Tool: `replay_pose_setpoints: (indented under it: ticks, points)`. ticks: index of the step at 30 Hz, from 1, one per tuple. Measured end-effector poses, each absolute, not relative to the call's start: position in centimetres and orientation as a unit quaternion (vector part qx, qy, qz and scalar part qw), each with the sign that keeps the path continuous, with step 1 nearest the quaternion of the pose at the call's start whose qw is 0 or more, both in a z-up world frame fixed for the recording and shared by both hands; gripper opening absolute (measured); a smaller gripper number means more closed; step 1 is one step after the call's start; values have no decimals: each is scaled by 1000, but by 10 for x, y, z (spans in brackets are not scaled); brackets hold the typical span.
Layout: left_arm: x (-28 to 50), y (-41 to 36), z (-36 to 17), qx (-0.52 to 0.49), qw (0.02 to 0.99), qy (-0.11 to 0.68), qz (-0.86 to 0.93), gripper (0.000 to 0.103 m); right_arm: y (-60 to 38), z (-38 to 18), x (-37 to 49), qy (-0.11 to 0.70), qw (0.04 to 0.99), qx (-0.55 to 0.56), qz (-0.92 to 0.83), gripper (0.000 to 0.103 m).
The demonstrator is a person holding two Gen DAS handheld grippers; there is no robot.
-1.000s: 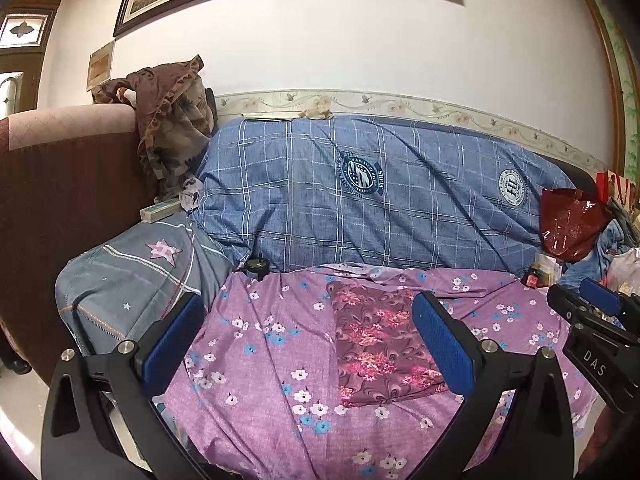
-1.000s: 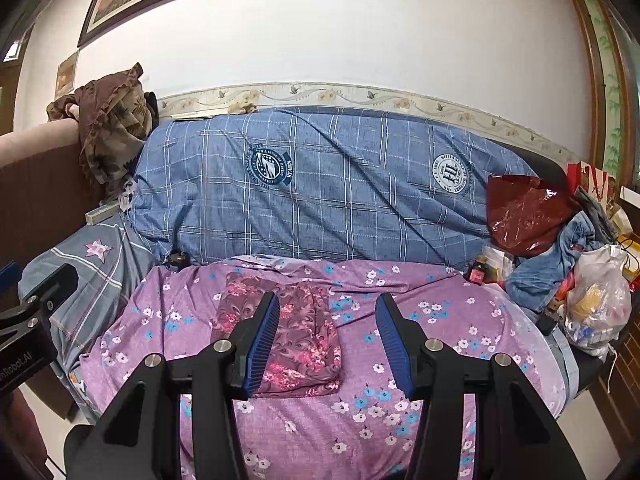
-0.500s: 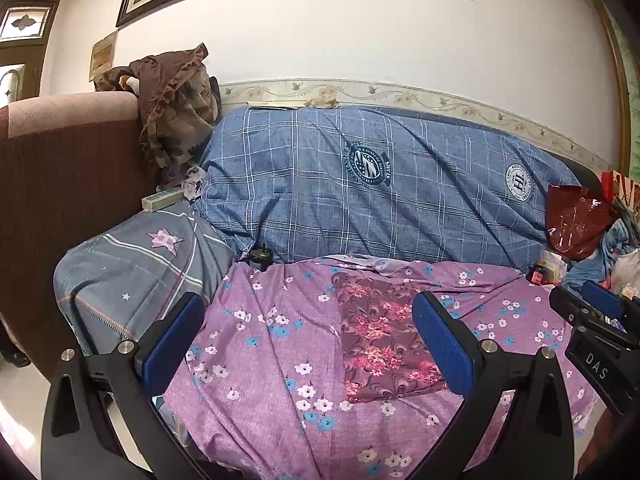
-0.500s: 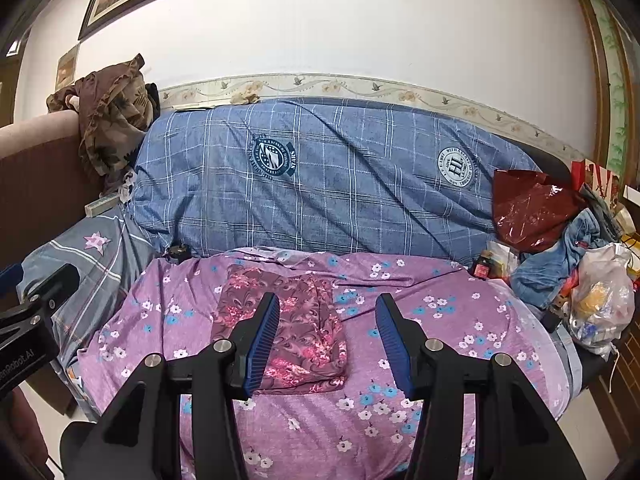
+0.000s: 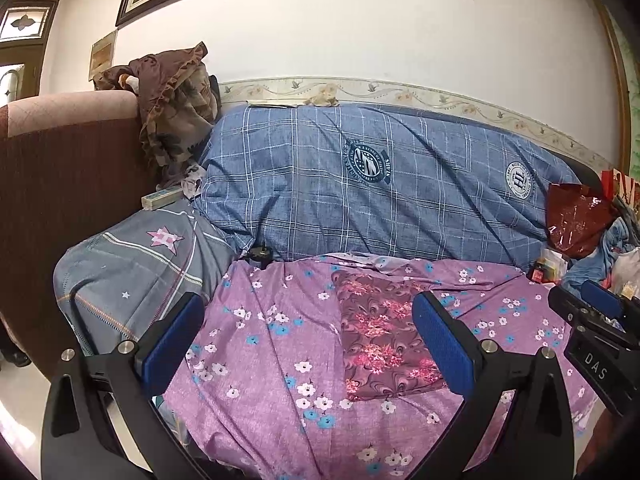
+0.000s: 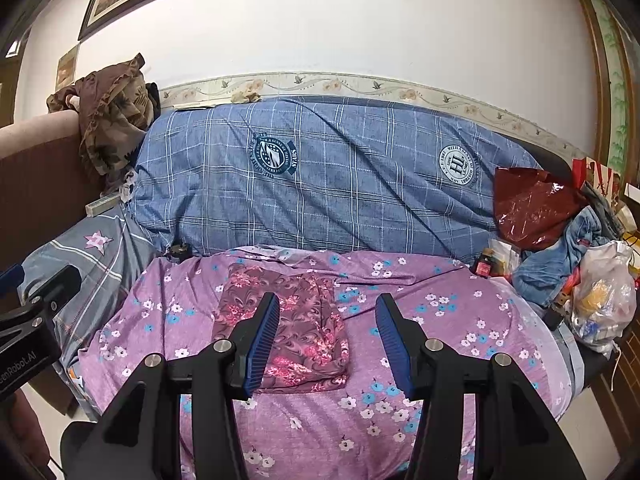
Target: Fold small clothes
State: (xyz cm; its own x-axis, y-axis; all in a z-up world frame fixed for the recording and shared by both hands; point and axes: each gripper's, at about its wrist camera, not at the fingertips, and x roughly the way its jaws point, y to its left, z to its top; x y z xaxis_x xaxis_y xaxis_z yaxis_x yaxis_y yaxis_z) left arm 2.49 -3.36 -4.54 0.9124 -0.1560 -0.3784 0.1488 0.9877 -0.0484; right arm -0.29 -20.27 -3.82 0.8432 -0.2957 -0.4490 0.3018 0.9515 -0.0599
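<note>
Folding looked about done: maroon floral garment point(image 6: 286, 326) lay in a neat rectangle on the purple sheet point(image 6: 440, 320), frame center. Left tongs point(image 5: 308, 344) and right tongs point(image 6: 326, 340) both hung wide open, empty. I'd have just squared the edges gently.

Folded garment point(image 6: 286, 326): maroon, pink flower and swirl print. Sheet point(image 6: 424, 320) beneath it: purple, small white and blue blossoms. Quilt point(image 6: 320, 176) at back: blue, white check lines, round navy-and-white crests. Pillow point(image 5: 132, 264): grey, pale stripes, pink star. Gripper pads point(image 5: 440, 344): blue on black frames. Plastic bag point(image 6: 532, 210): dark red, glossy. Draped cloth point(image 5: 176, 116): brown with a paler print.
</note>
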Motion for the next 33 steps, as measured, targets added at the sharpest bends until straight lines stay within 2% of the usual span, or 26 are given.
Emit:
replay_pose_setpoints:
  ticks: [33]
  points:
    - [70,-39,-61,-14,973,224,-62,103,-208,-60,39,265,952,7,-155,52]
